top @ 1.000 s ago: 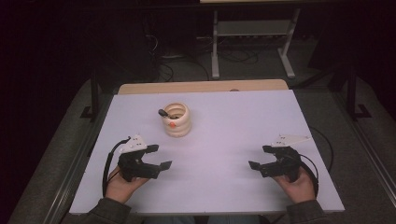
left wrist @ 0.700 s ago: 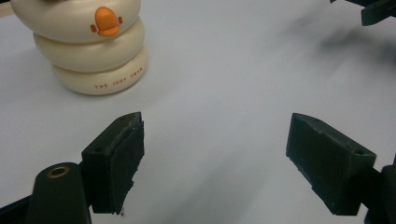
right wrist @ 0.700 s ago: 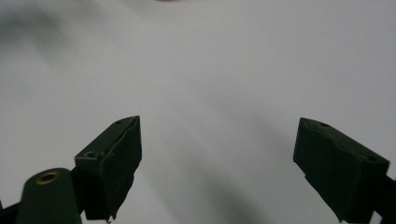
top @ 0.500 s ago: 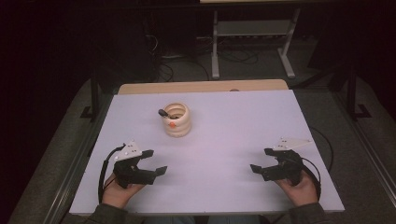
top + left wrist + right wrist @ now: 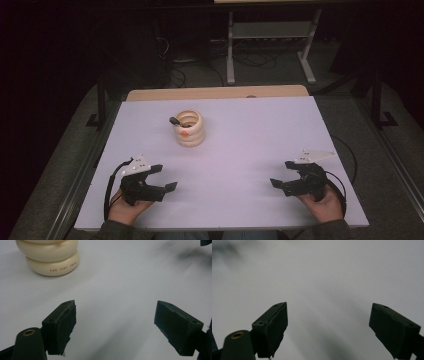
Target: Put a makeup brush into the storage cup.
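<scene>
left gripper (image 5: 165, 177) at 7 o'clock on the white table (image 5: 250, 135), jaws wide, holding nothing | right gripper (image 5: 281, 174) at 4 o'clock, jaws wide, holding nothing | cream ringed cup (image 5: 188, 128) upright at 11 o'clock, well apart from both

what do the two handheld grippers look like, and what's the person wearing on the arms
Both the left gripper and the right gripper are black, each with two blocky jaws faced with dark pads, a brass-ringed hole at a jaw base, a pale three-cornered top plate and a black trailing cable. The sleeves look dark olive.
</scene>
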`<control>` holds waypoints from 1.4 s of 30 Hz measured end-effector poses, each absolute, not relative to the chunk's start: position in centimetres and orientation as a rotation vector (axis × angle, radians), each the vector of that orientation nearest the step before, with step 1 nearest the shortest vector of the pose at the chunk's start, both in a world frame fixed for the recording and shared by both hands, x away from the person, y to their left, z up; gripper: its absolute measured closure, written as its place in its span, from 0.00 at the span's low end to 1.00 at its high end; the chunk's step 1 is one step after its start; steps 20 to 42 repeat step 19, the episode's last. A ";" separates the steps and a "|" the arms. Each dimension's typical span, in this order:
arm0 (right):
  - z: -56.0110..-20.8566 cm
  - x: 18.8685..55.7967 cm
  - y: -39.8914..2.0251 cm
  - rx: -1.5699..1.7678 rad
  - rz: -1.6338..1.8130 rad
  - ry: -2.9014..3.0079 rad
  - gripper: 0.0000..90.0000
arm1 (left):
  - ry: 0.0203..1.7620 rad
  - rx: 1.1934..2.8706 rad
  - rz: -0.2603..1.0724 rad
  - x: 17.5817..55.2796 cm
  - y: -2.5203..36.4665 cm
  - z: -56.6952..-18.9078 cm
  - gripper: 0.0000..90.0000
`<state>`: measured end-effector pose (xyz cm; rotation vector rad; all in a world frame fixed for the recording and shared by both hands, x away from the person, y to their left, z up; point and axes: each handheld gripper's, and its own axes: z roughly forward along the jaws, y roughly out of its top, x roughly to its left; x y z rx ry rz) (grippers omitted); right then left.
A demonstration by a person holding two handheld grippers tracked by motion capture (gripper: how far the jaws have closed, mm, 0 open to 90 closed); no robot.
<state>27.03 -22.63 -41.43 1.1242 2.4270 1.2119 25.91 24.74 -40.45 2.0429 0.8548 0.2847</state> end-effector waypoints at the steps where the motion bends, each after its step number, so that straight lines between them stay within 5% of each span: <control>1: -41.4 27.0 -22.6 1.124 1.212 2.426 0.16 | 0.854 2.042 0.285 25.9 24.8 -40.5 0.19; 42: -41.4 27.2 -22.8 1.123 1.227 2.417 0.16 | 0.849 2.047 0.286 25.9 24.7 -40.5 0.20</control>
